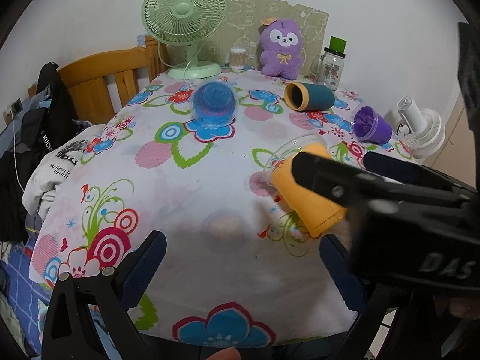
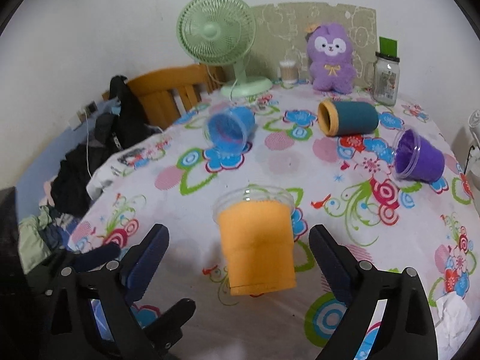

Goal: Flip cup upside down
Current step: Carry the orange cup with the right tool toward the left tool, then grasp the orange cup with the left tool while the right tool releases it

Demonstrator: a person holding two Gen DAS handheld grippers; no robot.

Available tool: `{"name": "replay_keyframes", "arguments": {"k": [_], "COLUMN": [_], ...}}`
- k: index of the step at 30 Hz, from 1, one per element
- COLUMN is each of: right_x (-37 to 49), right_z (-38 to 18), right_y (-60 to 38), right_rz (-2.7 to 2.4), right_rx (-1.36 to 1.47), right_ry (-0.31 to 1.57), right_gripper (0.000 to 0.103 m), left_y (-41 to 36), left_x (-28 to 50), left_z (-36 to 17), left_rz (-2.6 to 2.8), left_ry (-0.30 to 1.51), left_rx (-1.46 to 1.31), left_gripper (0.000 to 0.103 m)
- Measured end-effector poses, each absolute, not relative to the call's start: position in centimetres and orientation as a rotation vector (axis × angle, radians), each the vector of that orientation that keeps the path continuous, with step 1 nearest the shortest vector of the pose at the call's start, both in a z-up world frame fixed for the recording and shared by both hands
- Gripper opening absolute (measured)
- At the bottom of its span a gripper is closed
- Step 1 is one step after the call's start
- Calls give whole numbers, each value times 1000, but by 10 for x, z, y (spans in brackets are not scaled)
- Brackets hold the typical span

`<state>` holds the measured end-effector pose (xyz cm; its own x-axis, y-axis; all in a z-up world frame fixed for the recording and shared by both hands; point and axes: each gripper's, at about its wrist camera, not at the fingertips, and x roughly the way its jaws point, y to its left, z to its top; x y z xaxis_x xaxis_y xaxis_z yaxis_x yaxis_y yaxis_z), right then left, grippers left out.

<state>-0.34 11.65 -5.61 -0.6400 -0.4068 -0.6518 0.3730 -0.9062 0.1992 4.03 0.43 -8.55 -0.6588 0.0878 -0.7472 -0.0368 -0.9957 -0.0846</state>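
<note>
A clear plastic cup with an orange sleeve point(image 2: 255, 246) lies between the open fingers of my right gripper point(image 2: 240, 255), mouth pointing away, with gaps to both pads. In the left wrist view the same orange cup point(image 1: 303, 192) is tilted on its side, with the right gripper's fingers point(image 1: 330, 180) around it. My left gripper point(image 1: 240, 267) is open and empty near the table's front edge. A blue cup point(image 2: 229, 132), a purple cup point(image 2: 420, 159) and a teal cup with a tan rim point(image 2: 348, 118) lie on their sides farther back.
A green fan point(image 2: 219, 39), a purple plush toy point(image 2: 330, 57), a glass jar point(image 2: 387, 81) and a cotton-swab holder point(image 2: 288, 72) stand along the back. A wooden chair point(image 2: 171, 96) with clothes is at the left. A white fan point(image 1: 420, 126) is at the right edge.
</note>
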Motion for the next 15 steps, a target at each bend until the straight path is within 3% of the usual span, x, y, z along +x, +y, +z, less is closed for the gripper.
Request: {"name": "replay_keyframes", "arguments": {"k": [15], "right_x": [-12], "right_z": [-48], "right_y": [208], "right_rz": [-2612], "right_rx": [983], "right_ry": [-343], "right_gripper": [96], "left_y": [52], "left_x": [4], "left_z": [-83], "left_rz": [2740], "left_ry": [-76], "left_rx": [-1241], "left_gripper": [103]}}
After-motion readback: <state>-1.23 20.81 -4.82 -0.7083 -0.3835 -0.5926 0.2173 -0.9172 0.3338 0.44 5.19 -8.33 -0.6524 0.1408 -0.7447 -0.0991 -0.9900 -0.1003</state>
